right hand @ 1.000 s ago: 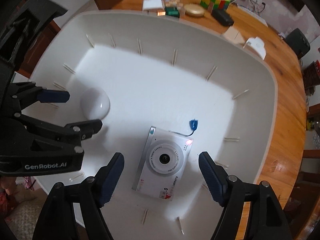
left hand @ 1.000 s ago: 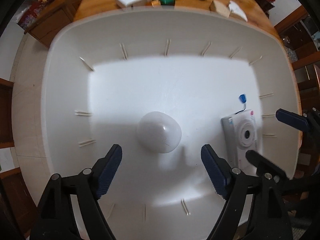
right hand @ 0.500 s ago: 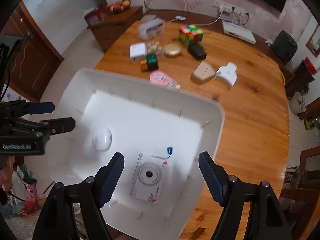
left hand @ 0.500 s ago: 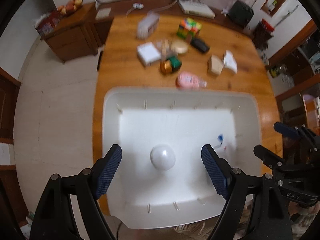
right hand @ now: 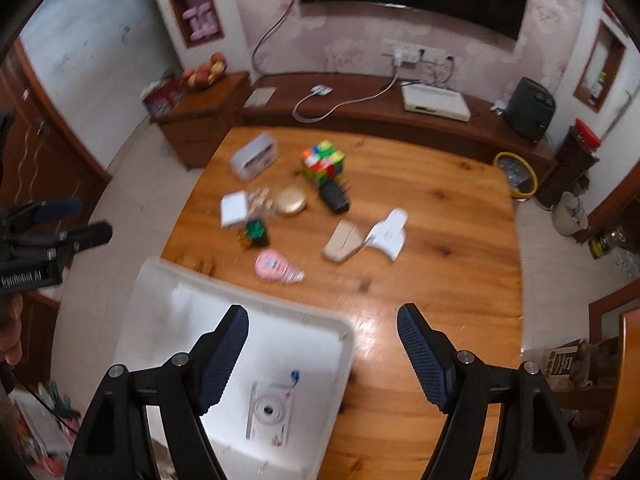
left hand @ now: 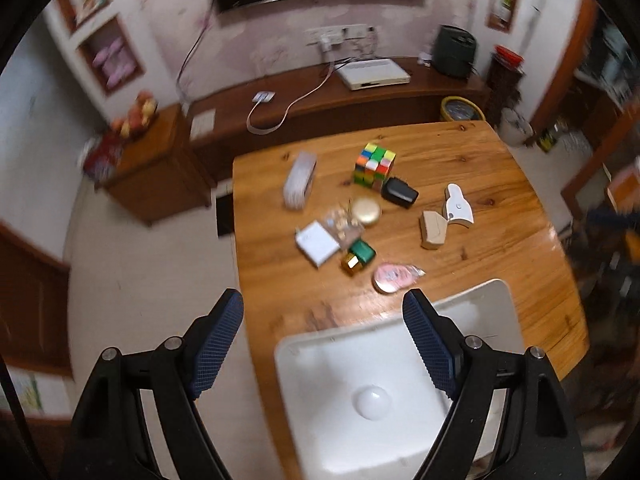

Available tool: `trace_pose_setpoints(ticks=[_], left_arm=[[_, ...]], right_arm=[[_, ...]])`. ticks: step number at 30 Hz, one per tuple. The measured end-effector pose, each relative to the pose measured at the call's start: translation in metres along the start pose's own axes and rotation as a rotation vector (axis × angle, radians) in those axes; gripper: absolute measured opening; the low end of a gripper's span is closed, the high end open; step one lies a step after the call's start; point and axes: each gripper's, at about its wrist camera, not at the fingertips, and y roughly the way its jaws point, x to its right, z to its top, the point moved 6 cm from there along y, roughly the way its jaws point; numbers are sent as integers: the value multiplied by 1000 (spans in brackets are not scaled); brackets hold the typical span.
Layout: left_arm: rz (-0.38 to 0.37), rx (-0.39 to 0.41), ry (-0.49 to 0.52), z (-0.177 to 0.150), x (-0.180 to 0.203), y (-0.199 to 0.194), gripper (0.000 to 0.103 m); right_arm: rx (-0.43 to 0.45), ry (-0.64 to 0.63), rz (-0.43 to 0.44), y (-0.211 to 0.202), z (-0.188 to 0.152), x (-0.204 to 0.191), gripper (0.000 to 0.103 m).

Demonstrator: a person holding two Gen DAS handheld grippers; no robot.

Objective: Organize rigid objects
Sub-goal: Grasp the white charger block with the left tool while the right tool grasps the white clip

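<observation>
A white bin (left hand: 304, 364) (right hand: 160, 304) stands at the near end of a wooden table (left hand: 500, 264). In it lie a white dome-shaped object (left hand: 371, 402) and a white compact camera (right hand: 269, 410). My left gripper (left hand: 322, 346) is open and empty, high above the bin. My right gripper (right hand: 323, 358) is open and empty, high above the bin's right rim. Loose items lie on the table beyond: a colour cube (left hand: 375, 164) (right hand: 322, 162), a pink object (left hand: 390, 277) (right hand: 273, 265), a green box (left hand: 361, 253), a gold disc (left hand: 366, 211), a black case (left hand: 399, 193).
Also on the table are a white flat box (left hand: 317, 243), a clear case (left hand: 300, 179), a tan box (left hand: 433, 230) and a white holder (left hand: 458, 209). A low wooden sideboard (left hand: 352, 92) runs along the far wall. A wooden cabinet (left hand: 152, 168) stands left of the table.
Both grippers have risen far above the bin and tilted up toward the room. The dome and the camera stay in the bin. Both stay open.
</observation>
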Motion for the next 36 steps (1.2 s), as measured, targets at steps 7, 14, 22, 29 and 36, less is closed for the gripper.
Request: trace_pose_setpoints(ticks=[7,14,22,29,36], left_arm=[[-52,-19,255,22,6,46,84],[-150,-135,420,24,8,127,84],[-201,-256,456,23,-5,207,84],[-240,-327,506,19,1,242,84],[-226,-369,594,13,14,260,84]], right_arm=[[48,98,-49,-7,55,33,78],[-15,269,-82,44,90,70,78],[-171,428,-76,149,81,93,78],[-287,474,-89,214,66,94,78],[-341,535,-74,237,56,103,78]])
